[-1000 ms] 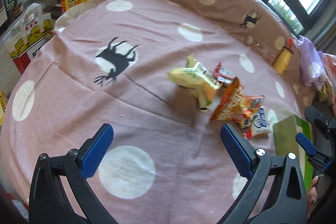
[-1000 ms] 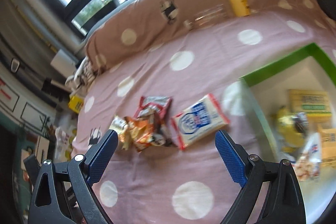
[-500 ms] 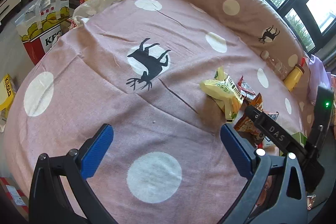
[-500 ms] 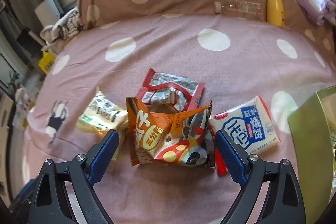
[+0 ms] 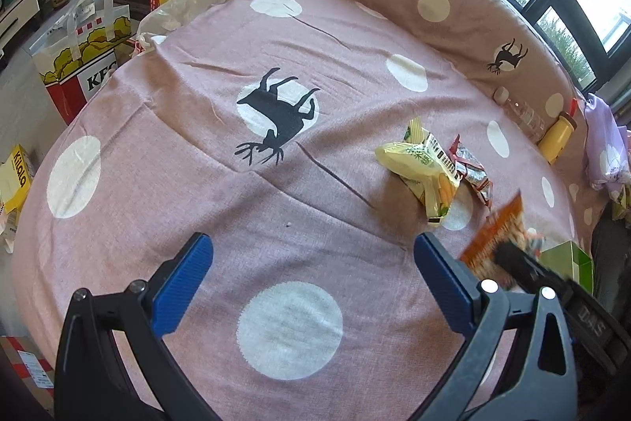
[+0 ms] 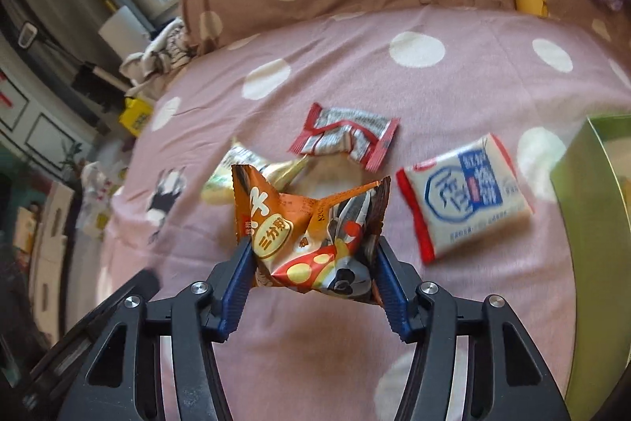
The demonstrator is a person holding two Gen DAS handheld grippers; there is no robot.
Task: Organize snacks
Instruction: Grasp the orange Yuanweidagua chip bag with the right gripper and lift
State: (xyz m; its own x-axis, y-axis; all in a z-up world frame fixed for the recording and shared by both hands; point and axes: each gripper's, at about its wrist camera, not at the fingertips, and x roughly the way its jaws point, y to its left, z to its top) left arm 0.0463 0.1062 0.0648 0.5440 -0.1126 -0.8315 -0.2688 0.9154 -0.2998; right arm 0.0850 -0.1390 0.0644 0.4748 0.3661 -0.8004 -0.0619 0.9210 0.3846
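Evidently bound for the green box at the right, the orange snack bag sits pinched between the right claw's closed-in jaws above the bed, while the left claw hangs wide open, empty.

An orange snack bag with a crumpled top is pinched between the blue pads, lifted off the pink spotted bedspread. Behind the orange bag, a red-edged silver wrapper is laid flat on the bedspread. Left of that wrapper, a yellow snack packet is seen, partly hidden by the orange bag. Right of the orange bag, a white-and-blue biscuit pack with red ends is laid flat, near a green box.
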